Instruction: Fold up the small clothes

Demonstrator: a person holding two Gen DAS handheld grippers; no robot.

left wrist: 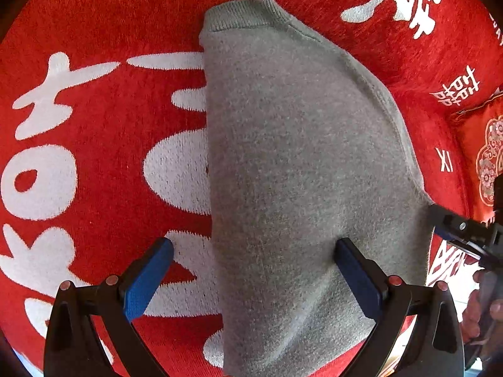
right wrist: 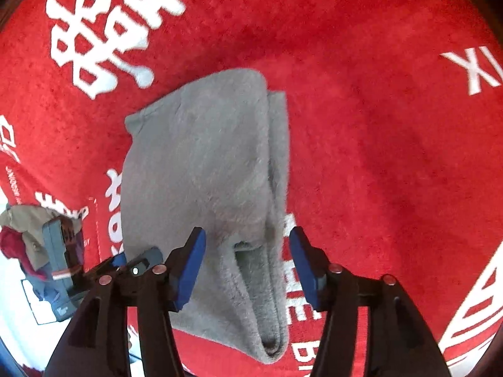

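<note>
On the red woven blanket (left wrist: 103,213) with white characters lies the folded grey knitted sweater (left wrist: 292,157), while the left gripper (left wrist: 254,270) and right gripper (right wrist: 248,264) hover wide open, holding nothing.

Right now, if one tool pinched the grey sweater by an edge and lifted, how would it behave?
The grey sweater would likely droop and unfold: its layers lie loosely stacked. Its fuzzy knit should grip the blue pads rather than slip. It looks soft and light, unlikely to resist.
</note>
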